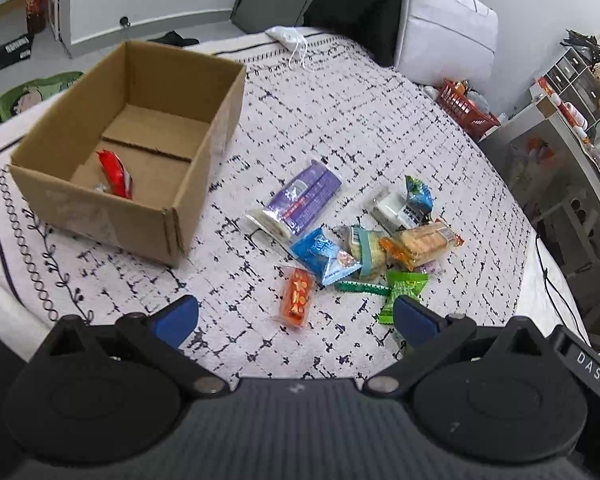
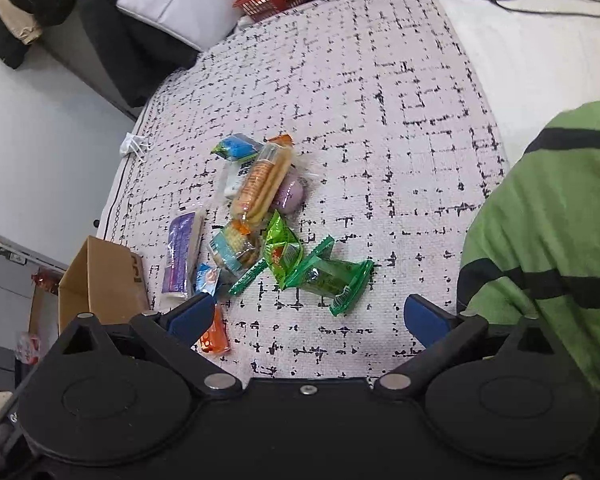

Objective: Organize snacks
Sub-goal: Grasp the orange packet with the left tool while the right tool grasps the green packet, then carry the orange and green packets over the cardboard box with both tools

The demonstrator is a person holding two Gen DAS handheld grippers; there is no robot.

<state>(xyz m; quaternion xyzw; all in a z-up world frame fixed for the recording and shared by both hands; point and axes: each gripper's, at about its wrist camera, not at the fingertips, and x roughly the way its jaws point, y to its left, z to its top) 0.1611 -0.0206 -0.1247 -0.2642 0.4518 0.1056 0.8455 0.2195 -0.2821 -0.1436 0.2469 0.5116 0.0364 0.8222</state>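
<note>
A pile of wrapped snacks lies on the patterned bedspread [image 1: 340, 120]: a purple pack [image 1: 306, 200], a blue pack [image 1: 326, 254], an orange cracker pack [image 1: 422, 242], a small orange snack [image 1: 297, 298] and a green pack [image 1: 404, 290]. An open cardboard box [image 1: 204, 184] to the left holds a red snack [image 1: 115, 174]. My left gripper [image 1: 296, 318] is open and empty, just short of the small orange snack. My right gripper [image 2: 308, 316] is open and empty, near a green pack [image 2: 332, 278]; the cracker pack [image 2: 262, 184] and the box [image 2: 100, 280] show too.
A white bag [image 1: 444, 28] and a red basket [image 1: 466, 108] stand beyond the bed's far edge. A shelf unit [image 1: 572, 92] is at the right. The person's green striped sleeve [image 2: 548, 240] fills the right side of the right wrist view.
</note>
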